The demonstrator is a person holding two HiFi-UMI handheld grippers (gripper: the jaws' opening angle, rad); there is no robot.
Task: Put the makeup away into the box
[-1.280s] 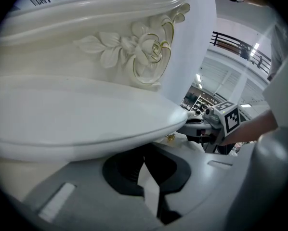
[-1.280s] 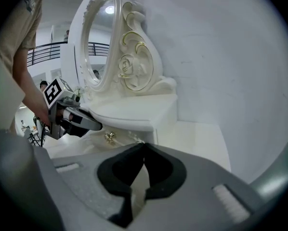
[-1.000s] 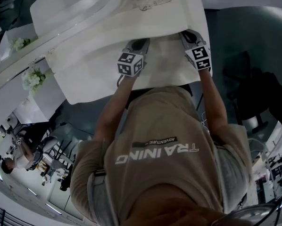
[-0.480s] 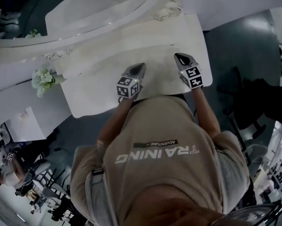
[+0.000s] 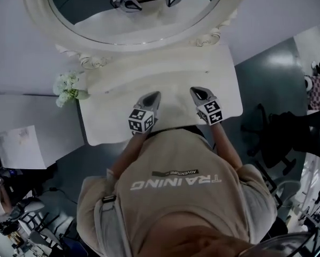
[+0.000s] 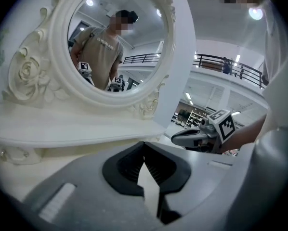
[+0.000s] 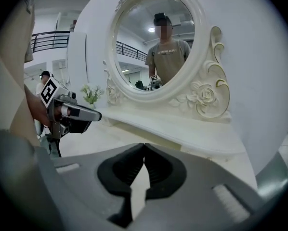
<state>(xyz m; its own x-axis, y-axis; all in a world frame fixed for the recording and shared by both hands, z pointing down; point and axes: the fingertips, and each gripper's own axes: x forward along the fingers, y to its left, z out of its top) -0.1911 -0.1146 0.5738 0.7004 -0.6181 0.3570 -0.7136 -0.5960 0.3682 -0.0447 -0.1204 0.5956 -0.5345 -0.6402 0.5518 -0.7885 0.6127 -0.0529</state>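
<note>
Head view: white tabletop below an oval mirror, a bunch of pale flowers at its left end, and no makeup and no box anywhere on it. Same story in both gripper views: bare white surface, carved mirror frame, nothing lying ready to pick up. Impossible to place the task's things, since none appear in any frame. Either already put away or not yet brought out; cannot tell which from these pictures. Judged on that, no step in hand at this moment and no way to count what is left.

Left gripper and right gripper held side by side above the tabletop, apart from each other, both pointing toward the mirror. Jaws of each pressed together at the tips in its own view, only pale tabletop showing in the slot behind them. Nothing gripped by either.

Against a second ago: both grippers sitting a little nearer the front edge of the tabletop, level with one another as before. Far more of the mirror in frame now, with both grippers reflected at the top of the glass. Tabletop smaller in the picture, flowers fully in sight beside it.
</note>
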